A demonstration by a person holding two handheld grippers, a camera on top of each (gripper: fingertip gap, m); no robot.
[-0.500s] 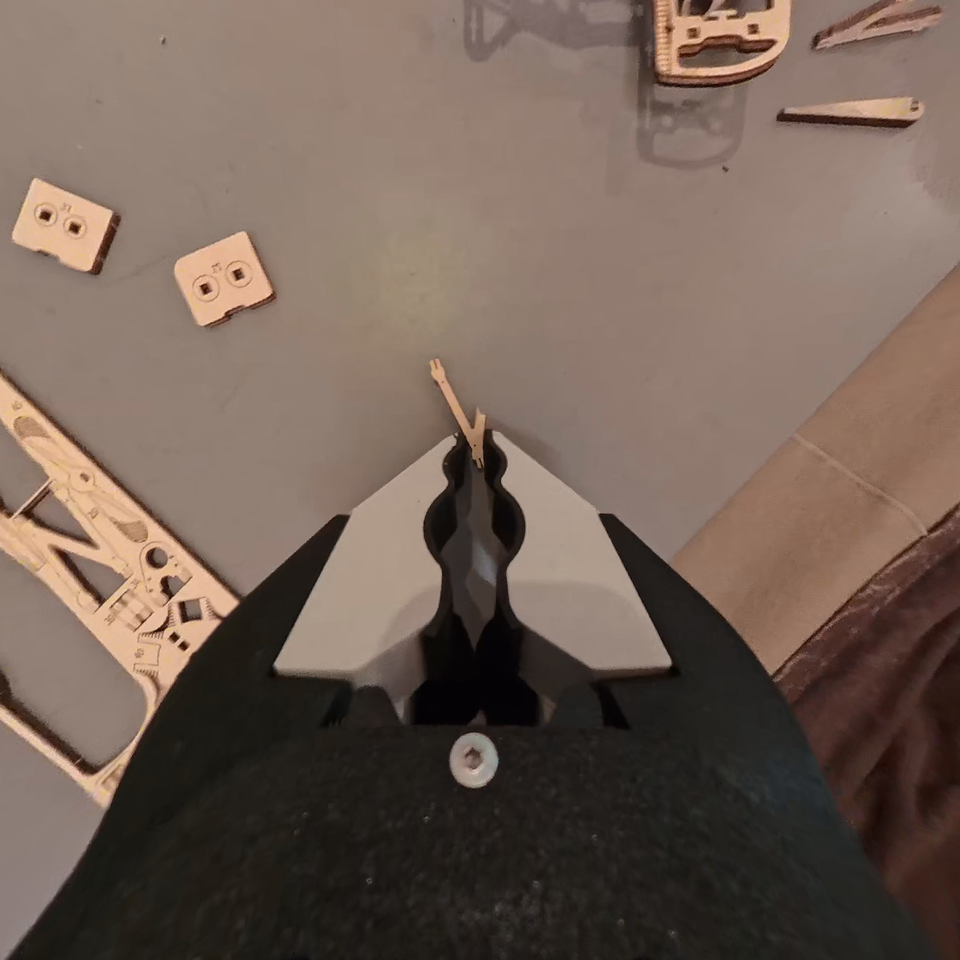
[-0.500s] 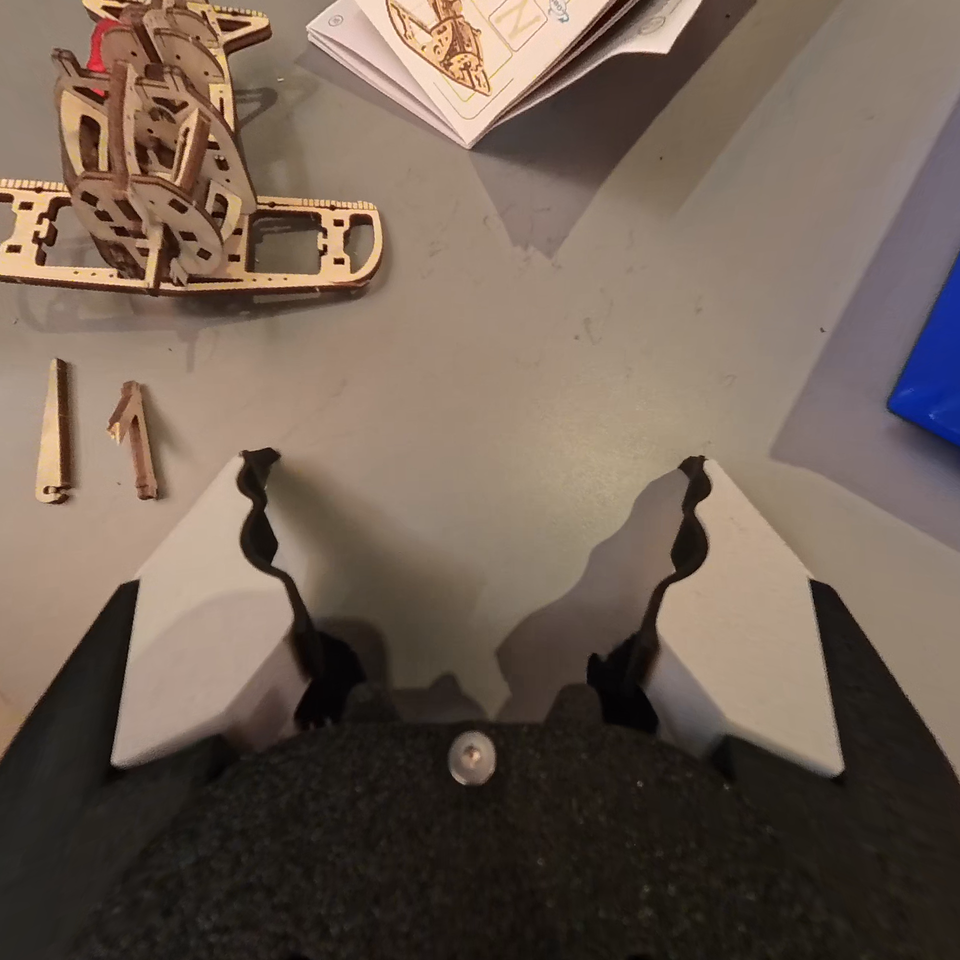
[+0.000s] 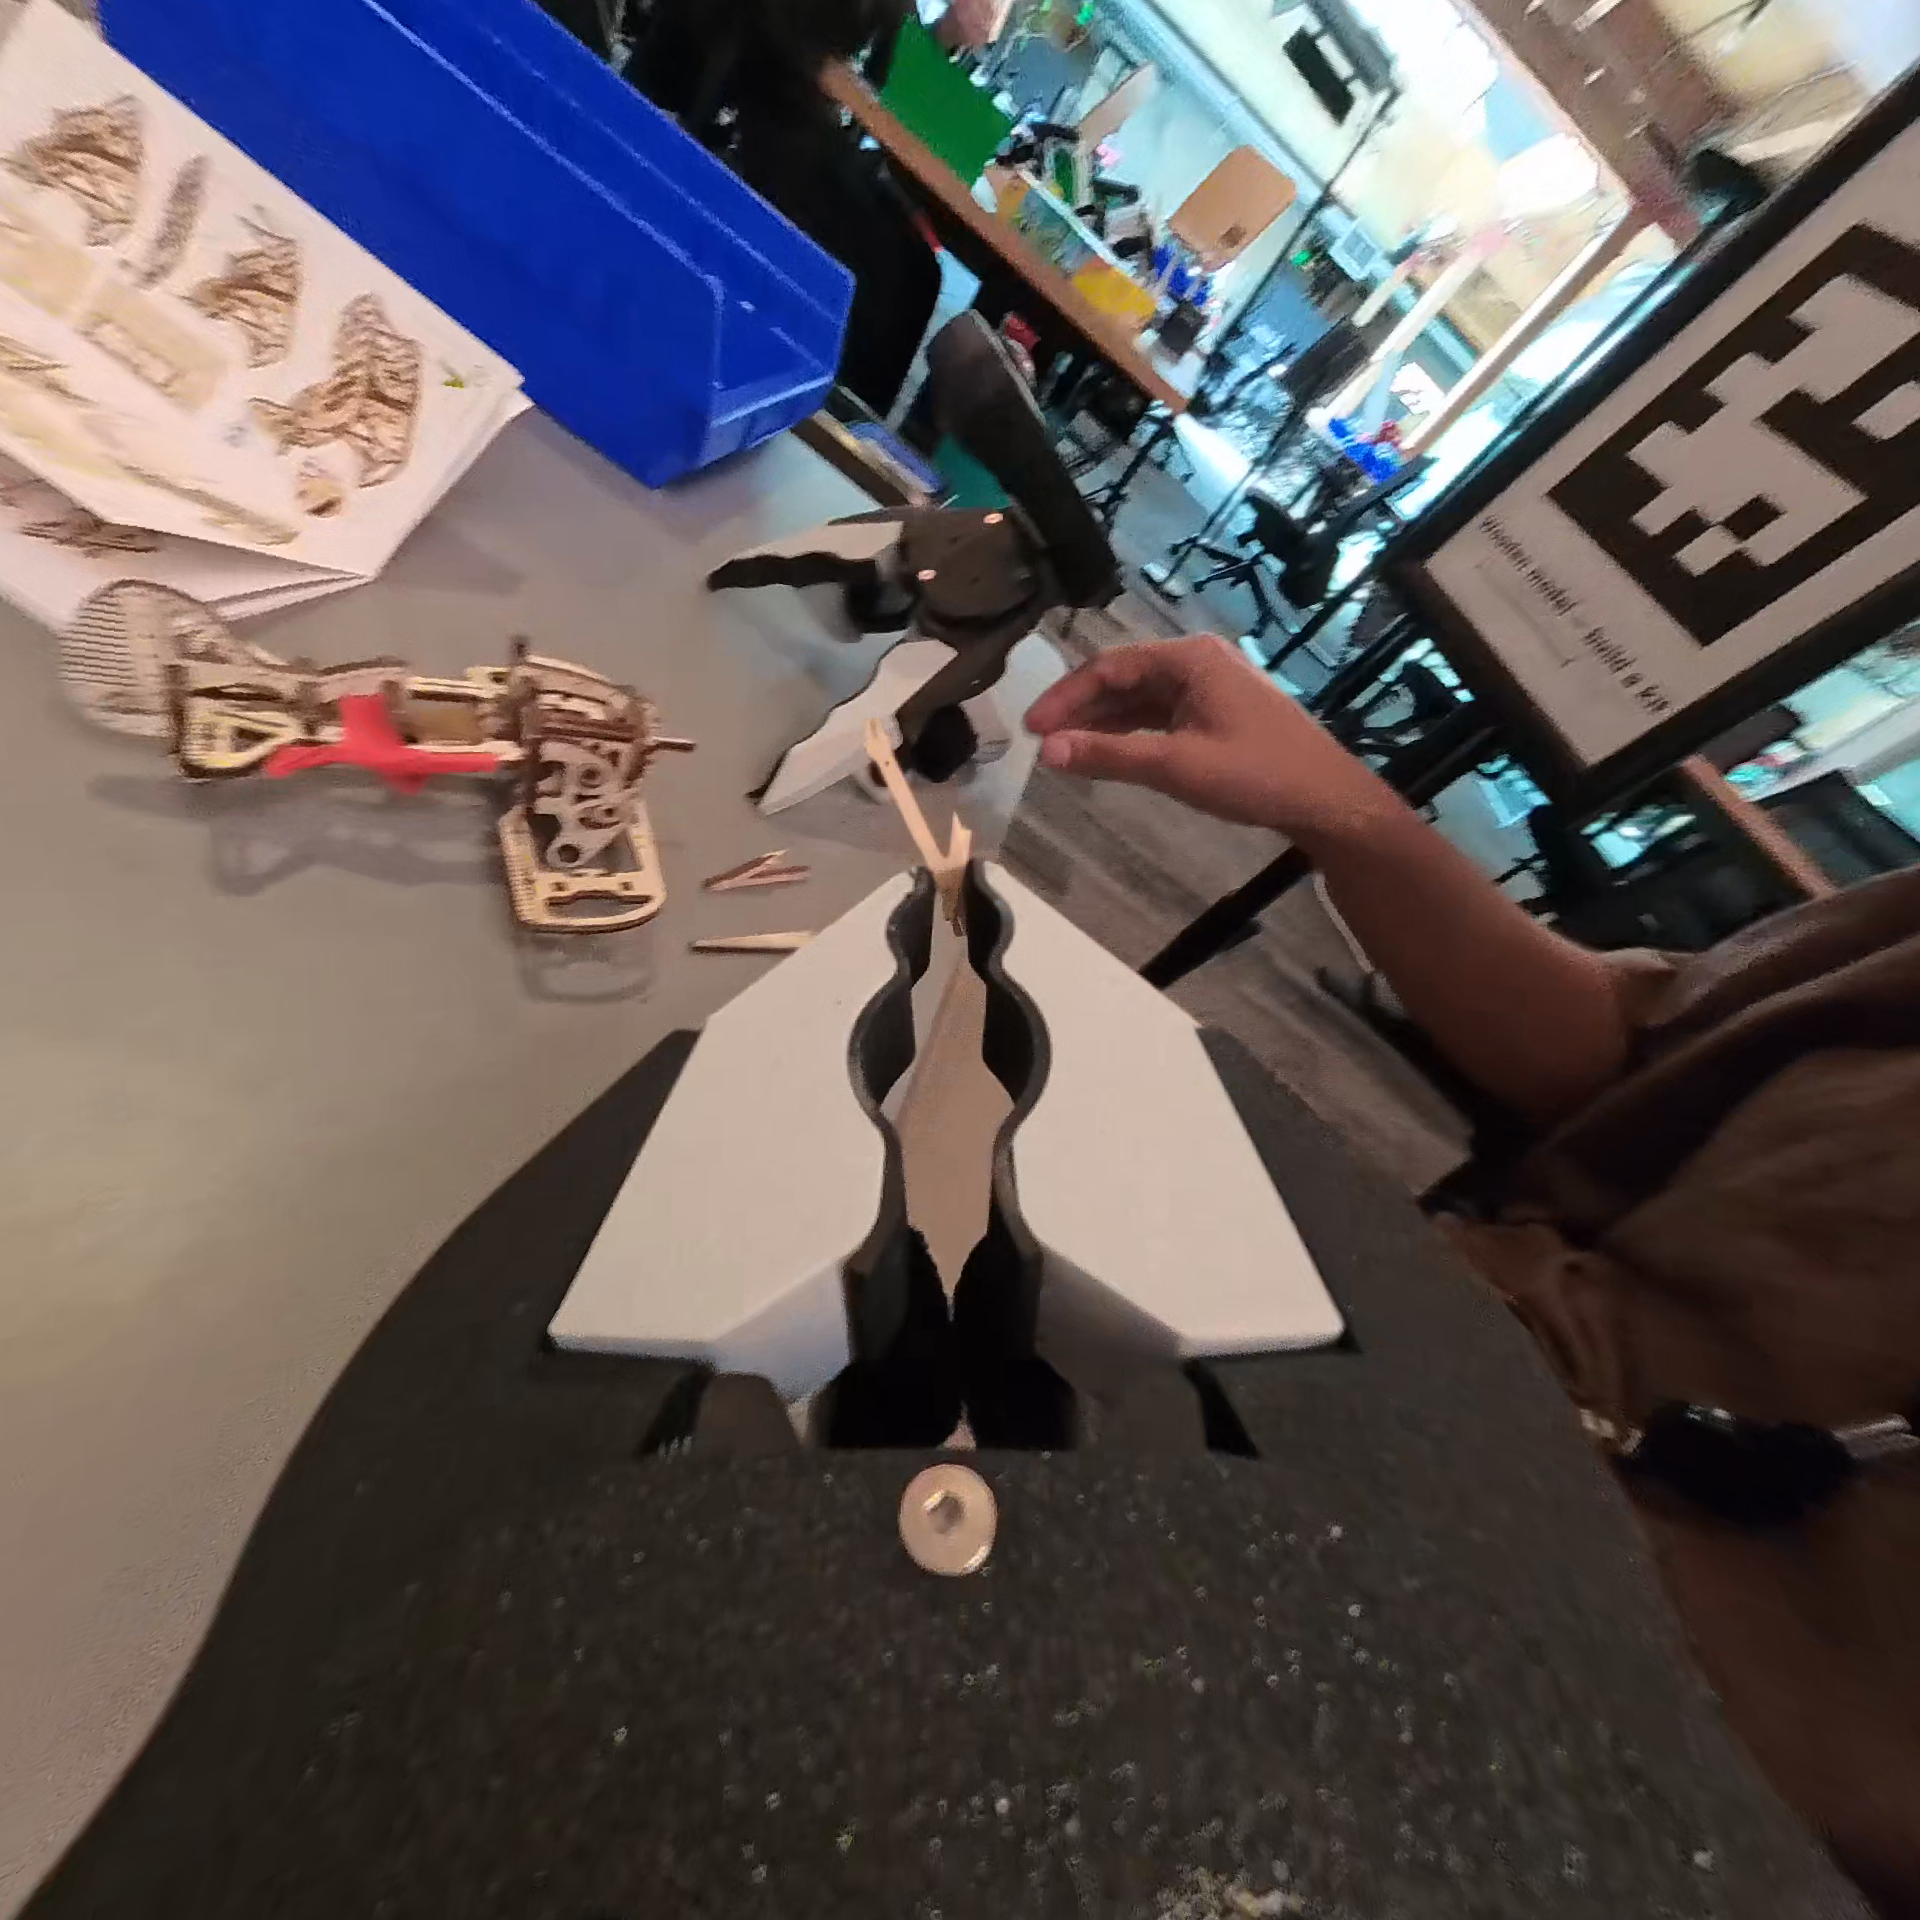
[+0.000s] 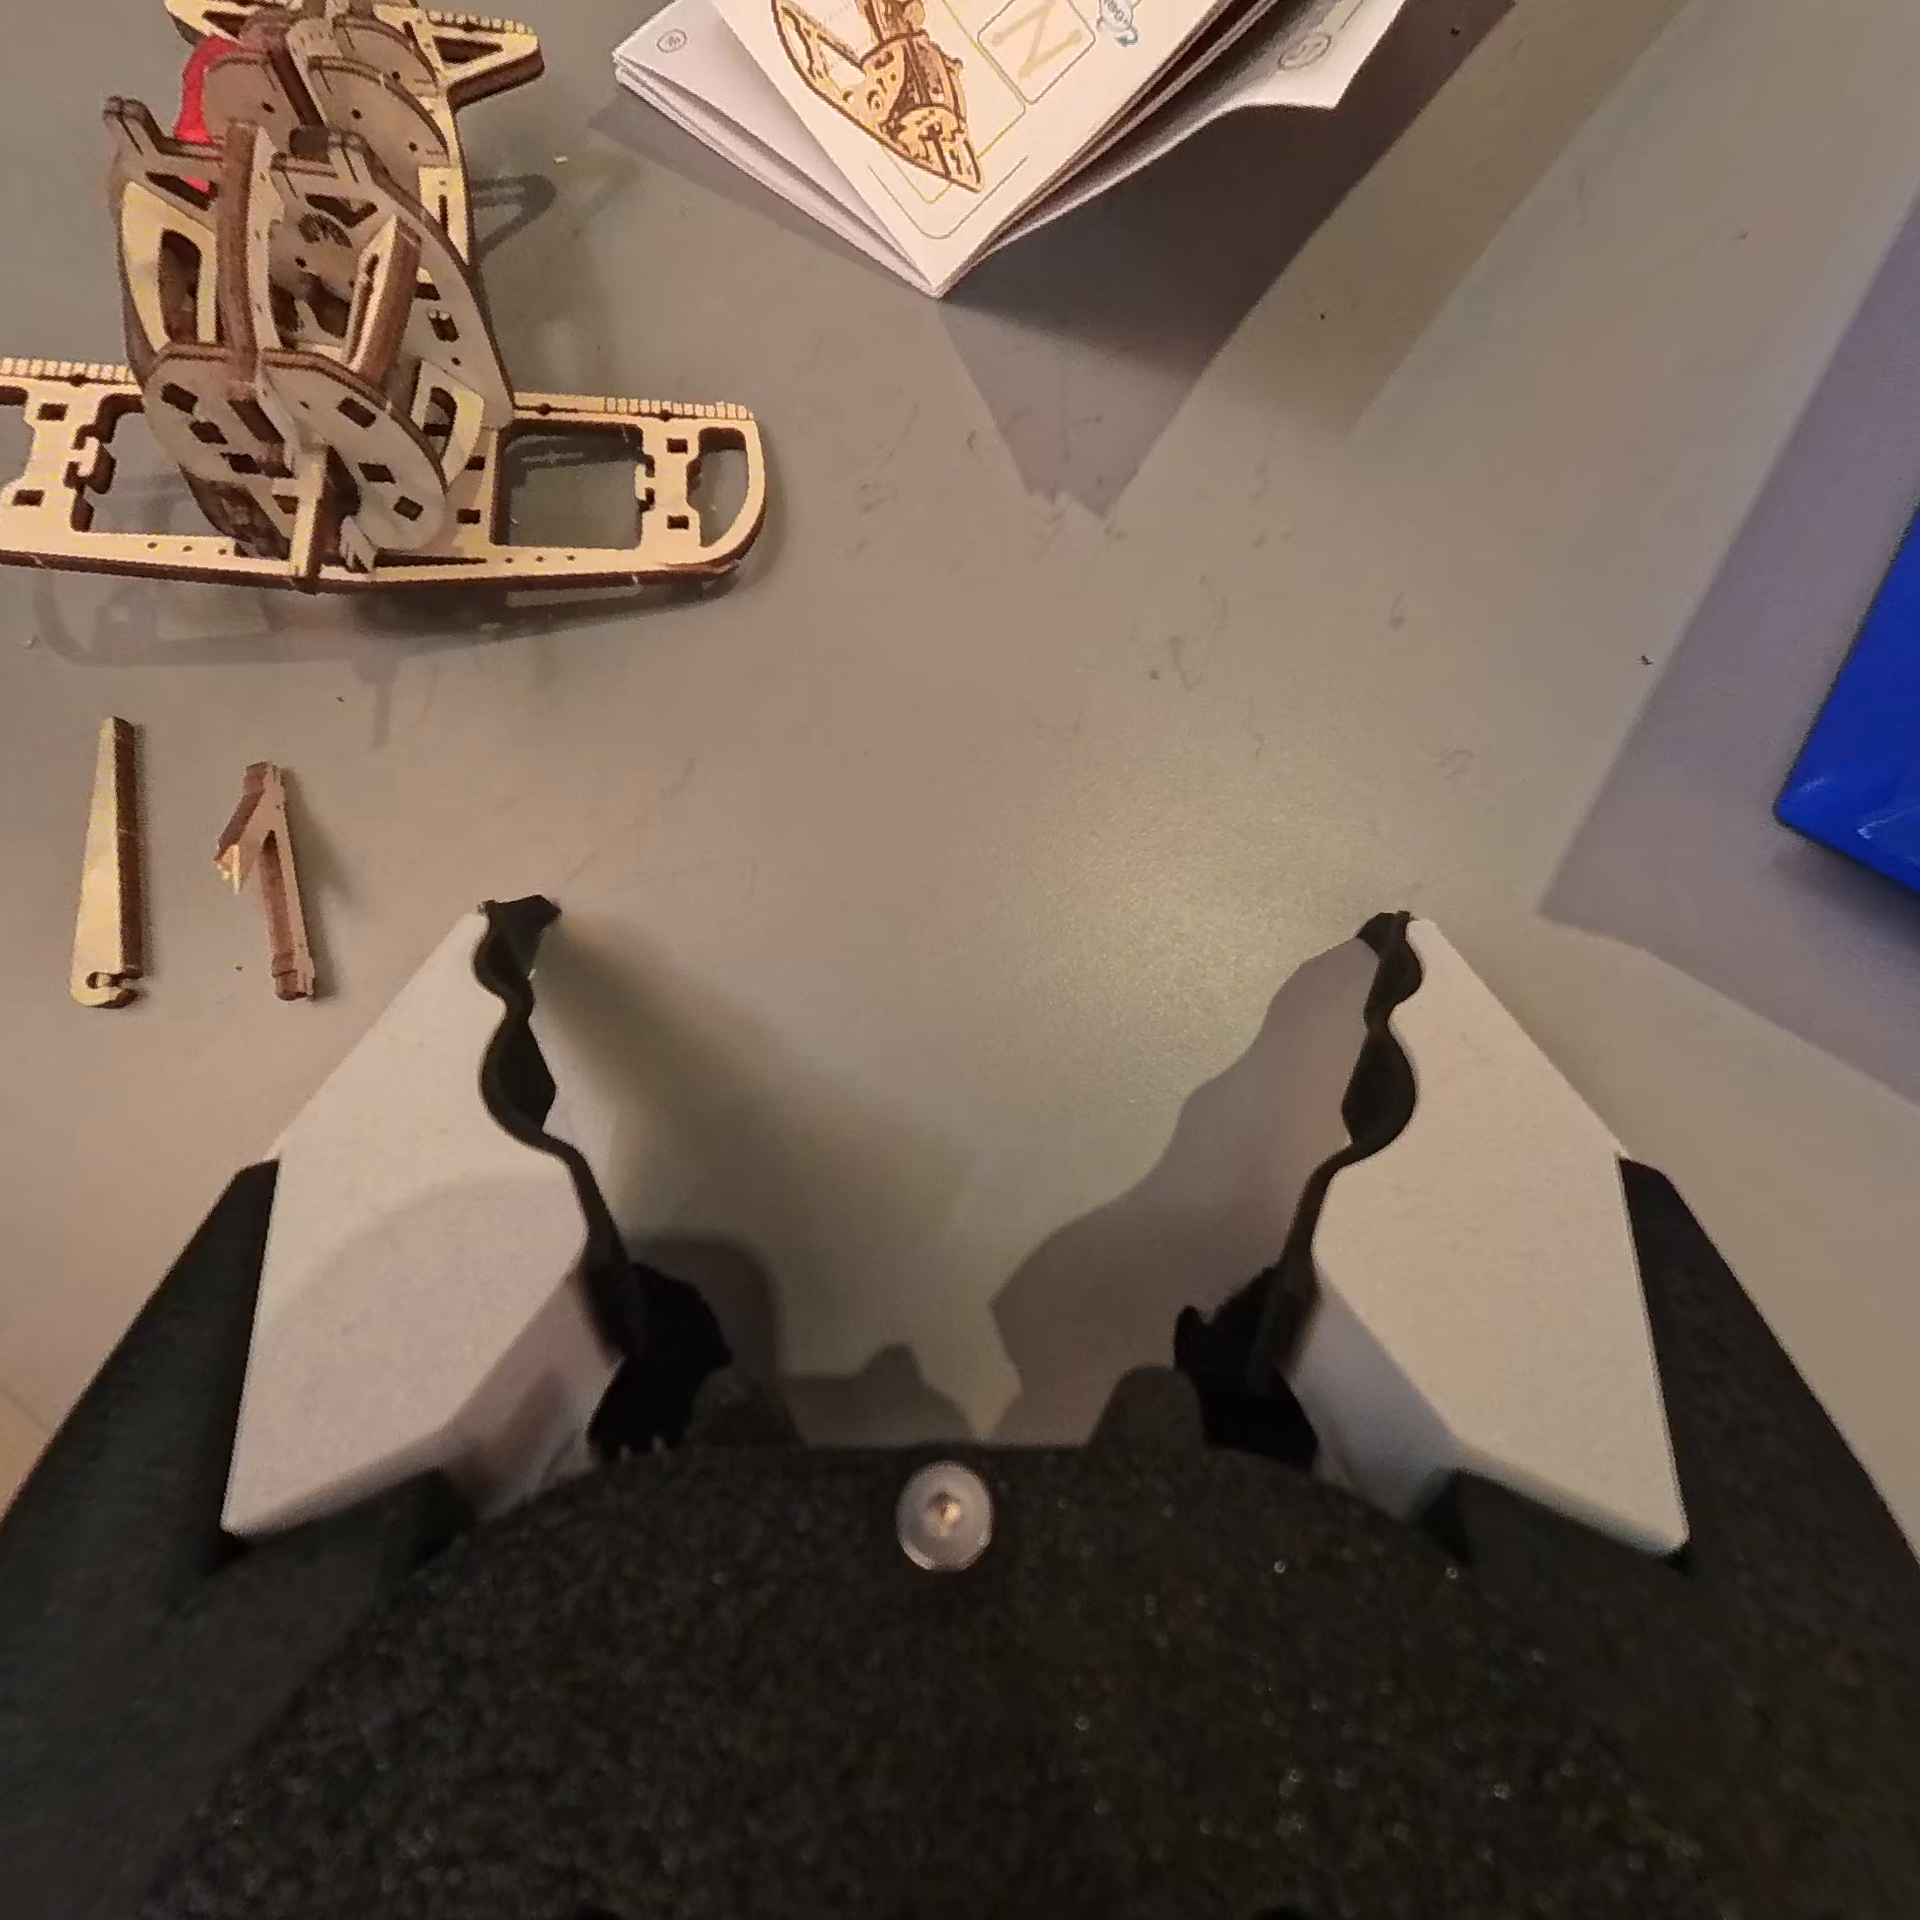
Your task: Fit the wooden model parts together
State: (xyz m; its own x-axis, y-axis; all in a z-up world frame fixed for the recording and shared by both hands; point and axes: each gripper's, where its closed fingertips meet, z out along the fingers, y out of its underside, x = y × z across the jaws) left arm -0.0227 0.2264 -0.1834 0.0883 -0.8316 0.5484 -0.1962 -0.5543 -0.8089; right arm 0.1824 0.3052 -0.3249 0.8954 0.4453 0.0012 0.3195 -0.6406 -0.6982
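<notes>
Wooden forked strut [image 3: 914,805] stays clamped in your left gripper [image 3: 945,894], now swung up toward the half-built model [image 3: 436,727]; your right gripper [image 4: 961,925] gapes empty.

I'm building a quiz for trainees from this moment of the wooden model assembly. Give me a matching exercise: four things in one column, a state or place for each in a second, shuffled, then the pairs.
Things:
1. left claw
2. right claw
3. thin forked wooden stick
4. half-built pale wooden model with a red piece

States or places:
A. wide open, holding nothing
B. standing on the grey table
C. shut on a small part
D. pinched at its lower end, sticking up past the fingertips

Pairs: 1-C, 2-A, 3-D, 4-B
</notes>
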